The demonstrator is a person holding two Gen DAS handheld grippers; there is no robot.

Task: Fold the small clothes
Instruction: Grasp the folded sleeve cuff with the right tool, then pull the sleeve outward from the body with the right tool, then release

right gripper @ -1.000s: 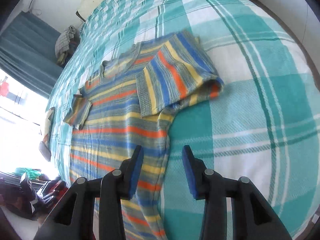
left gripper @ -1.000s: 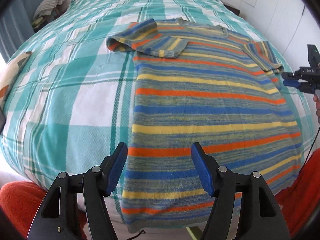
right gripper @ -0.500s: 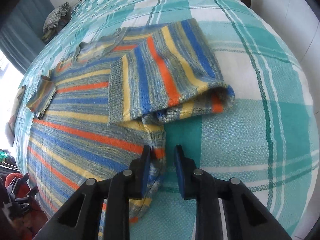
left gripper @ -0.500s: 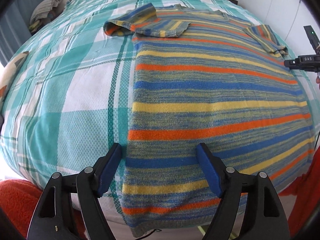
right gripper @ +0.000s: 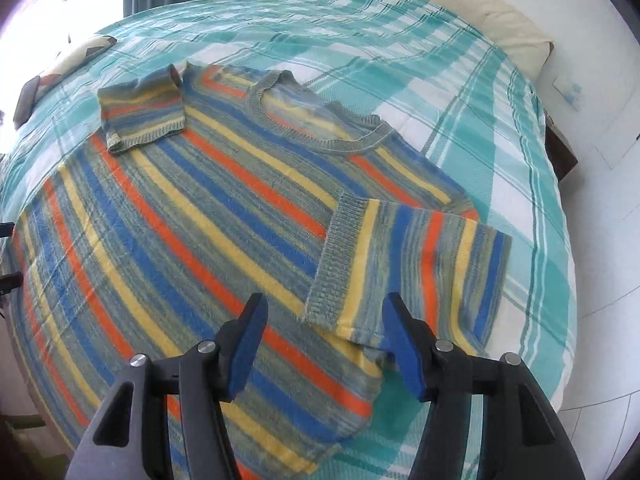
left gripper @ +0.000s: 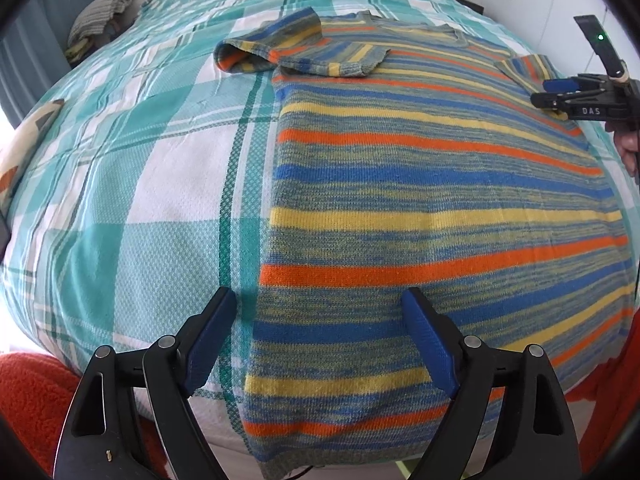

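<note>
Sweater (left gripper: 420, 184) lay flat on the bed (left gripper: 152, 184), both sleeves folded inward. Left gripper (left gripper: 320, 336), fingers spread, straddled the near-left hem edge, likely to pinch it. Right gripper (right gripper: 322, 344), fingers spread, hovered over the right sleeve (right gripper: 408, 264). Plaid cover; white walls.

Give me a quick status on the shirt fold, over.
Left gripper open, at striped shirt's hem edge. Right gripper open, over folded-in sleeve. Shirt flat on the bed, both sleeves in. Nothing obstructing.
</note>
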